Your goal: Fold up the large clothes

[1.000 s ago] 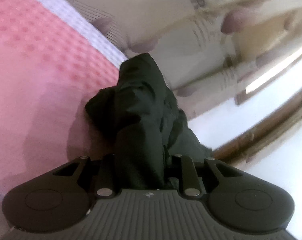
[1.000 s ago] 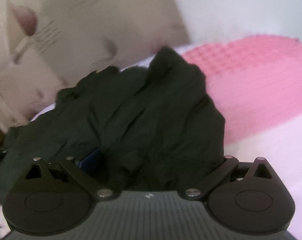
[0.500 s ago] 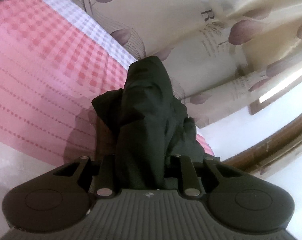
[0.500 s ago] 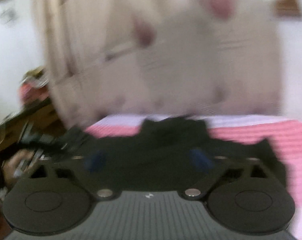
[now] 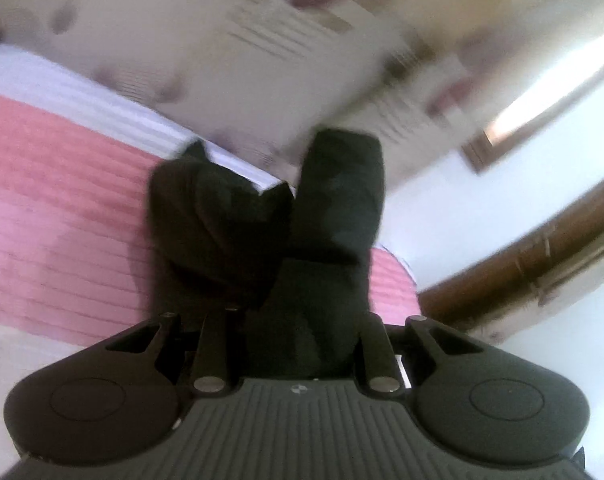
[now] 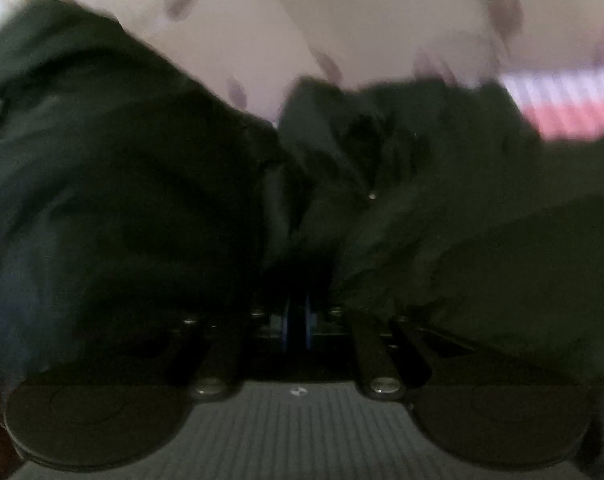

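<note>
A: The garment [image 5: 326,216], dark and heavy-looking, hangs bunched from your left gripper [image 5: 297,344], with a thick fold standing up between the two fingers and a second lobe drooping to its left over the bed.

B: And the left grip itself?

A: Narrow, and pinched on that fold. You have cloth packed between the fingers right down to the gripper's body.

B: What about your right gripper [image 6: 297,320]?

A: Your right one has its blue pads [image 6: 287,320] drawn nearly together. The same dark cloth [image 6: 141,184] fills almost the whole right wrist view and crowds in around them, and a thin dark strip sits between the pads, so you appear to be nipping an edge of it. The view is too dim and smeared to say which part of the garment.

B: Any boxes, baskets or drawers holding things?

A: You have none that I can make out in either view.

B: The surface, then?

A: You are working over a bed with a pink bedspread [image 5: 61,208], which turns to a pale lilac-white band [image 5: 101,100] at its far edge. The drooping lobe of the garment lies near that edge.

B: And the room?

A: Behind the bed you have a cream curtain [image 5: 221,40] printed with mauve leaf shapes, badly blurred. To the right there is a white wall [image 5: 482,208], a bright slit of window [image 5: 542,108] in a brown frame, and a curved brown wooden rail [image 5: 522,268].
</note>
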Action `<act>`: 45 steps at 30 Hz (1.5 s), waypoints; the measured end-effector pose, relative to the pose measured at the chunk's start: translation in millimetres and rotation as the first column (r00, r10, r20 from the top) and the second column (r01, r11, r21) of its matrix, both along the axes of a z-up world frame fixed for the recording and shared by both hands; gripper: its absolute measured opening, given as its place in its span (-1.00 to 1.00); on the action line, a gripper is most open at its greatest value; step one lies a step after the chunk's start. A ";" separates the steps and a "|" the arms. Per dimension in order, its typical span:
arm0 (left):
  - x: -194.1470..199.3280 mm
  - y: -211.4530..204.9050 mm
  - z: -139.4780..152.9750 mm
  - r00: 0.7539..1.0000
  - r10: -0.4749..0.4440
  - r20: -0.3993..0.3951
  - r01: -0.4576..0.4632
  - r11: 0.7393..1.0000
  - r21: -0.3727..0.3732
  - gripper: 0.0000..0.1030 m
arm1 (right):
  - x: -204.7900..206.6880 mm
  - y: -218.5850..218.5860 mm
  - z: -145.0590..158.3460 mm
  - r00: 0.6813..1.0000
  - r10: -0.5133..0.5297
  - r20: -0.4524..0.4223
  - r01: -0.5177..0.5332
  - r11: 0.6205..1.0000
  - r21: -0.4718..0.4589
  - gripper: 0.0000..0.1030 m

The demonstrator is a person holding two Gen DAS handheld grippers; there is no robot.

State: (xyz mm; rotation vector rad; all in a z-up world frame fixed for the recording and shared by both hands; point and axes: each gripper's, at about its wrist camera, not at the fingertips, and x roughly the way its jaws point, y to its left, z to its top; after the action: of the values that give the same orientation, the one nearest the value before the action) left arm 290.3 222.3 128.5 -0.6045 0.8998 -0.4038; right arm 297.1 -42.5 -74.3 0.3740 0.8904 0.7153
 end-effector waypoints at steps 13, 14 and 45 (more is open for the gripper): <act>41.0 -158.3 -110.1 0.972 -0.234 -0.009 0.220 0.927 -0.302 -0.45 | -76.5 -191.5 -2.6 0.959 -0.262 -0.105 0.280 0.834 0.475 -0.70; 41.3 -158.5 -119.7 0.969 -0.245 0.020 0.237 0.913 -0.333 -0.43 | -87.5 -205.4 -4.0 0.953 -0.281 -0.116 0.301 0.818 0.491 -0.56; -92.9 -114.3 -179.9 0.940 -0.144 0.311 0.290 0.818 -0.498 0.48 | -32.2 -222.3 35.1 0.947 -0.316 -0.052 0.311 0.868 0.387 -0.59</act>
State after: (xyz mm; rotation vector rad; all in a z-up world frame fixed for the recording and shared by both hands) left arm 197.4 108.0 -51.3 -0.9416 0.5952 -0.9469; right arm 265.0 -264.7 -39.3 0.8524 0.6477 0.5883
